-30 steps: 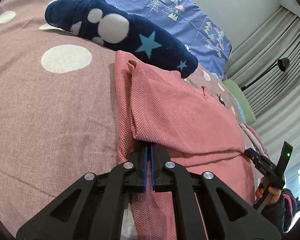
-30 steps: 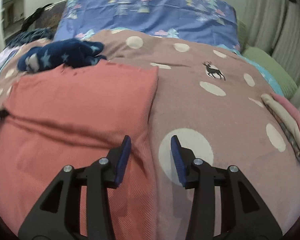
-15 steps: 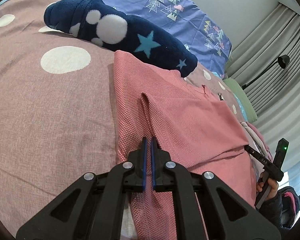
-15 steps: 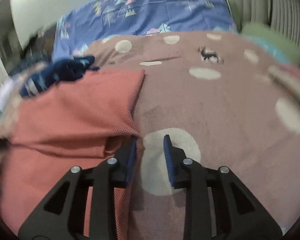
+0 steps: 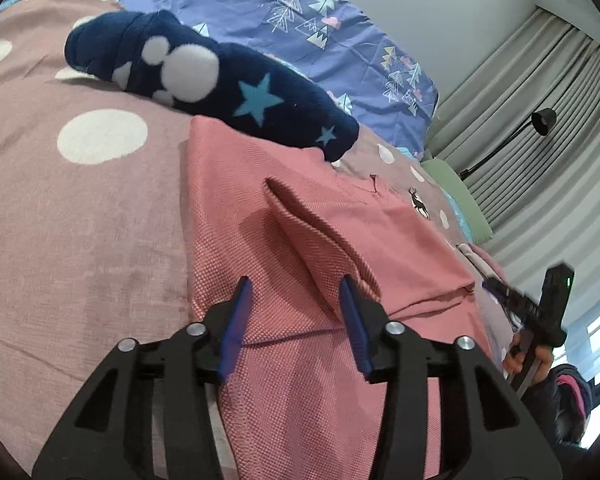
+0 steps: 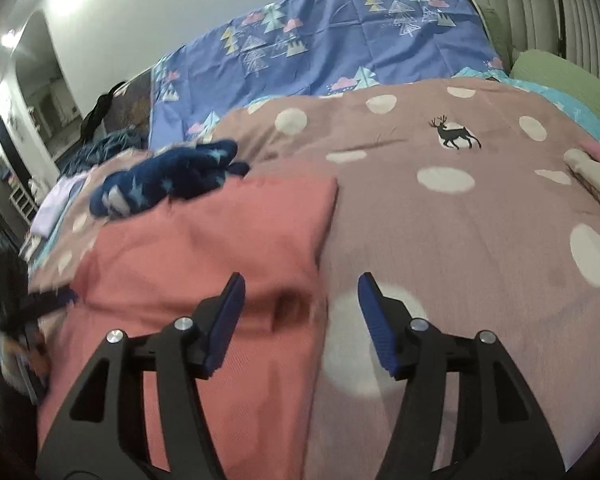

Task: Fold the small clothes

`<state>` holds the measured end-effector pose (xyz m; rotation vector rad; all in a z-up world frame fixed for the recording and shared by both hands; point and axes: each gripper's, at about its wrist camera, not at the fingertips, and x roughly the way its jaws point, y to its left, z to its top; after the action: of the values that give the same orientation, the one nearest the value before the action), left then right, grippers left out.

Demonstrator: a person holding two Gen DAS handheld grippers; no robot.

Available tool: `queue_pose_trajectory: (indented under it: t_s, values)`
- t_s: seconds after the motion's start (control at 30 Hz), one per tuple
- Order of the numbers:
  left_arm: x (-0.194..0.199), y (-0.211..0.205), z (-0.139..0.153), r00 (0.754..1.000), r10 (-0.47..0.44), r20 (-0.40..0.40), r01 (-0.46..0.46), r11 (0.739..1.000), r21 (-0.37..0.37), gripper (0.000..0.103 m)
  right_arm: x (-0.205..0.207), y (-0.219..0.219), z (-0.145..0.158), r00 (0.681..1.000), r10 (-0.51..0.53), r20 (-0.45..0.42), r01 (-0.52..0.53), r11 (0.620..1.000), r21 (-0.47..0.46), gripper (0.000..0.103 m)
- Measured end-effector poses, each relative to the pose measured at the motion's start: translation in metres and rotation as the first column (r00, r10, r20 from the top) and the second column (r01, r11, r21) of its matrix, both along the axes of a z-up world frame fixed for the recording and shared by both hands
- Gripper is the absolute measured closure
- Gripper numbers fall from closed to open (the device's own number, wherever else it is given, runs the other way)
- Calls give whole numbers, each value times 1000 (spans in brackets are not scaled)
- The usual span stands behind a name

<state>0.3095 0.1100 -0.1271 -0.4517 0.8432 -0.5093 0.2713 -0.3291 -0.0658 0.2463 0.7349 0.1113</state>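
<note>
A coral-pink knit garment (image 5: 332,240) lies on the bed, its upper part folded back over its lower part, with a raised crease near its left side. It also shows in the right wrist view (image 6: 220,248). My left gripper (image 5: 296,320) is open just above the garment's left side, holding nothing. My right gripper (image 6: 300,312) is open above the garment's right edge, holding nothing. The right gripper also shows in the left wrist view (image 5: 532,312), past the garment's far side.
A navy fleece garment with stars (image 5: 220,80) lies at the pink garment's far edge. The bed has a mauve polka-dot cover (image 5: 80,200) and a blue tree-print pillow (image 6: 340,40). Folded clothes (image 6: 596,176) lie at the right. Curtains and a lamp (image 5: 540,120) stand beyond.
Both grippers have opened and let go of the pink garment after laying its folded part down. The right gripper closed in on the edge, then opened wide.
</note>
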Motion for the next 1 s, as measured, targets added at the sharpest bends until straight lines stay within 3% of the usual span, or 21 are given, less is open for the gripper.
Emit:
queue_pose_trajectory:
  t_s: [0.1,0.3,0.33,0.37,0.4,0.43,0.5,0.57,0.63,0.67,0.73,0.8,0.83,0.87,0.9,1.0]
  values:
    - [-1,-1,0,1000,9,11,-9,1000,9,50,40,3,0,999,-13,-47,12,999,-37,43]
    - [0,-1,-2,1000,14,16,-14,1000,-9,49,110,5,-21,988,-33,-152,33,999,-2,49]
    - [0,0,-2,1000,14,16,-14,1000,-16,49,116,7,-25,987,-27,-162,25,1000,-10,58]
    - [1,0,-2,1000,12,16,-11,999,-32,48,121,12,-29,985,-17,-171,11,999,-31,81]
    - [1,1,-3,1000,9,14,-9,999,-43,48,123,15,-32,985,-16,-175,6,998,-58,91]
    - [1,1,-3,1000,7,12,-6,999,-52,48,124,17,-31,987,-21,-160,8,997,-76,98]
    - [2,1,-4,1000,4,9,-4,999,-51,48,123,6,-26,991,-68,-114,61,996,-63,99]
    - [1,0,-4,1000,3,9,-2,999,-48,48,127,-16,-27,983,-131,-125,130,991,-15,103]
    - [1,0,-4,1000,2,10,-2,999,-49,48,127,-37,-31,966,-220,-132,218,976,-31,103]
    - [1,0,-4,1000,1,8,-1,999,-52,48,125,-48,-33,967,-215,-134,217,976,-1,103]
    - [1,1,-5,1000,1,8,-1,998,-56,48,117,-55,-34,975,-170,-145,183,980,83,102]
    - [1,1,-4,1000,2,10,-2,998,-60,48,101,-47,-28,987,-89,-132,108,984,142,95]
    - [1,2,-4,1000,4,12,-3,998,-62,48,92,-39,-25,992,-51,-116,69,986,152,81]
    - [0,2,-3,1000,4,15,-3,998,-70,48,87,-33,-23,994,-25,-104,41,987,157,60]
    - [0,3,-2,1000,3,18,-2,997,-78,48,81,-26,-22,996,-6,-87,20,987,157,53]
    - [-3,3,0,1000,-7,27,10,995,-104,48,75,-12,-40,996,20,-89,-6,988,156,52]
